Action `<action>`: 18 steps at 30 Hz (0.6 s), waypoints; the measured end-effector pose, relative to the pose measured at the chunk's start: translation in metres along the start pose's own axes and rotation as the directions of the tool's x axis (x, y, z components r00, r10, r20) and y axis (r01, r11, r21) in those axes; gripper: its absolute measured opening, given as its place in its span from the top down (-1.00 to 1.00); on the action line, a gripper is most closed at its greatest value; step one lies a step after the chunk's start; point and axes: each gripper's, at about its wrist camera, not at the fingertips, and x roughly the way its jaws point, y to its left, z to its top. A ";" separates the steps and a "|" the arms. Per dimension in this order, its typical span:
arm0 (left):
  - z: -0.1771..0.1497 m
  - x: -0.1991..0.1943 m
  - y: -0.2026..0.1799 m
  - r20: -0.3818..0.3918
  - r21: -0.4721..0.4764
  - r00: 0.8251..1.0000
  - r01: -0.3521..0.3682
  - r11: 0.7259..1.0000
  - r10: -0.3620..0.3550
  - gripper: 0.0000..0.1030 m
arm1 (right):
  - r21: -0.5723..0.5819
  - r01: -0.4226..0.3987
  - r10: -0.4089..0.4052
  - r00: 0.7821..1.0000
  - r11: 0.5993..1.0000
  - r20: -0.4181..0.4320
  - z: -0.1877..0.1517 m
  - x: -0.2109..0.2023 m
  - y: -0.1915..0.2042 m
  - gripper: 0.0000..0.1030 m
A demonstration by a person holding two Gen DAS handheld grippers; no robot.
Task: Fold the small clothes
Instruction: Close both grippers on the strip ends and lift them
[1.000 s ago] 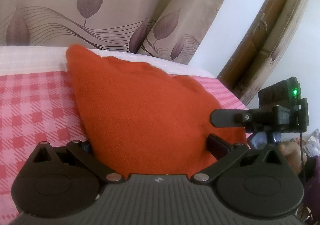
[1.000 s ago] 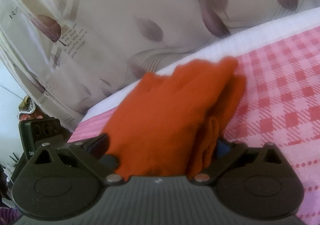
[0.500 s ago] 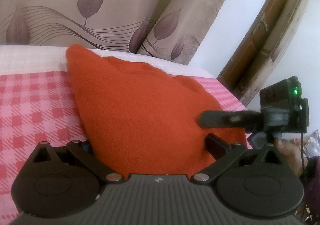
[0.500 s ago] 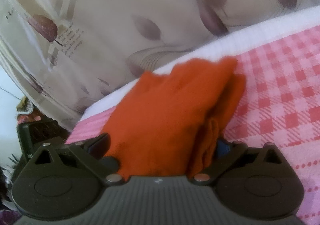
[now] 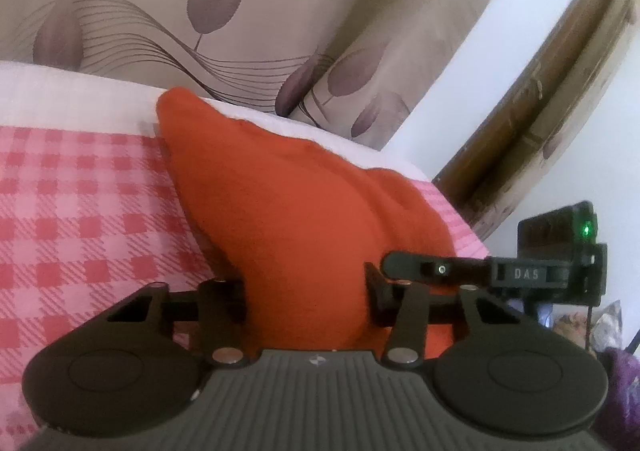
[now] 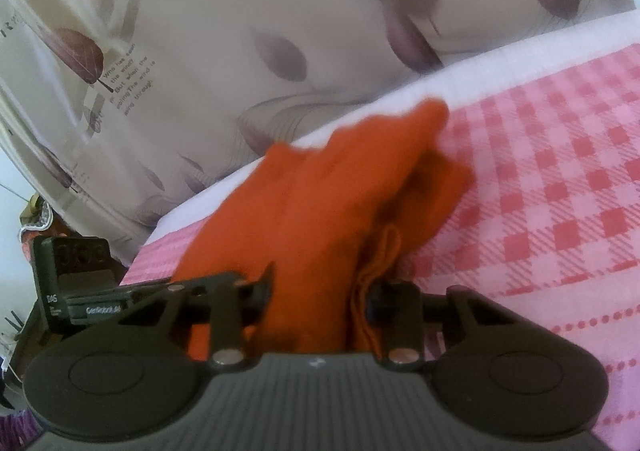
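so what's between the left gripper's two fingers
In the left wrist view, the orange cloth fills the gap between the left gripper's fingers, rising from the checked sheet.

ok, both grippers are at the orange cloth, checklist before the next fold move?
1. The orange cloth between left gripper fingers: ok.
2. Same cloth between right gripper fingers: ok.
3. Firm clamp on either side: cannot tell, jaws stand apart with cloth filling the gap.
4. Clearance between grippers: cannot tell, they overlap in the left wrist view.
5. Cloth's far end resting on the checked sheet: ok.
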 end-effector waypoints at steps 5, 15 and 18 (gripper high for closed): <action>0.001 -0.001 -0.003 0.003 0.008 1.000 -0.008 1.000 0.008 0.14 | 0.015 -0.015 0.015 1.000 1.000 0.013 -0.002 -0.003 0.001 0.28; 0.009 0.008 0.007 -0.042 -0.044 0.999 -0.001 0.999 -0.001 -0.27 | 0.102 -0.039 0.040 0.999 0.994 -0.014 -0.003 0.002 -0.010 0.13; 0.009 0.012 0.009 -0.025 -0.042 1.000 0.005 0.999 -0.006 0.09 | 0.055 -0.017 0.017 1.000 0.998 -0.013 -0.002 0.004 -0.002 0.18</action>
